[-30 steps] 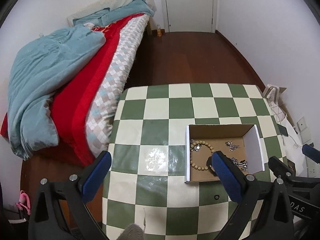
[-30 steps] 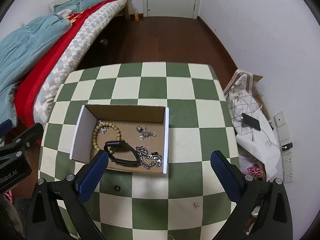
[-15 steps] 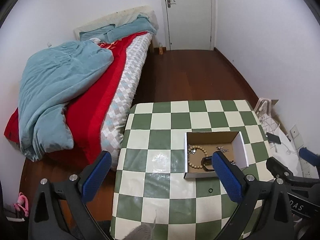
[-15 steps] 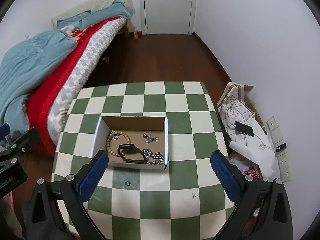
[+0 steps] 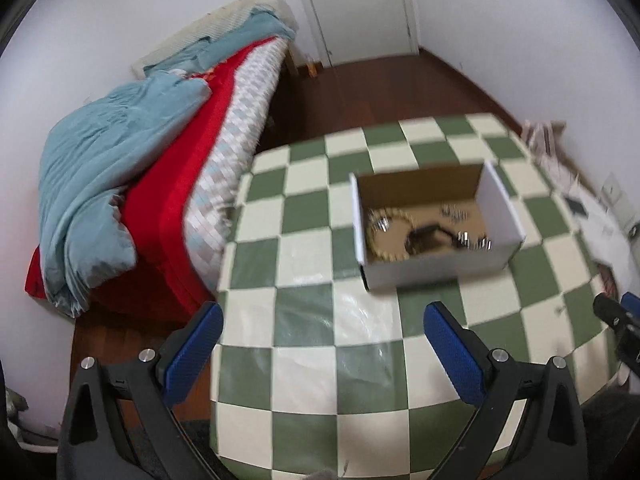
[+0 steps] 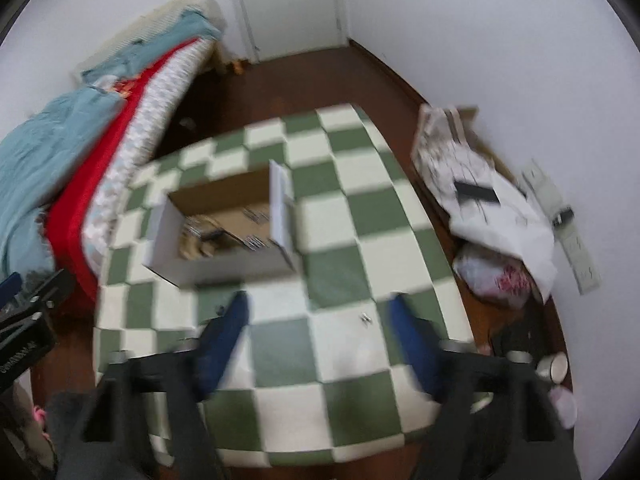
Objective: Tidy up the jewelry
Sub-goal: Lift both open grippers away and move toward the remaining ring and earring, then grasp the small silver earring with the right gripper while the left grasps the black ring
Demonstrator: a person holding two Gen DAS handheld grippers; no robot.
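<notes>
An open cardboard box (image 5: 432,268) stands on the green-and-cream checkered table (image 5: 320,320). Inside lie a wooden bead bracelet (image 5: 378,236), a black band (image 5: 426,234) and silver chains (image 5: 474,240). The box also shows, blurred, in the right wrist view (image 6: 224,268). A small silver piece (image 6: 365,318) lies on the table in front of the box. My left gripper (image 5: 323,322) is open and empty, above the table's near part. My right gripper (image 6: 318,318) is open and empty, near the small silver piece.
A bed with a red cover and blue quilt (image 5: 120,168) stands left of the table. A white bag with a phone on it (image 6: 484,200) and clutter lie on the floor to the right. A white door (image 5: 360,4) is at the far wall.
Both grippers have pulled back and dropped lower, toward the table's near edge, so the box looks closer. The right view is blurred by motion. The jewelry stays in the box.
</notes>
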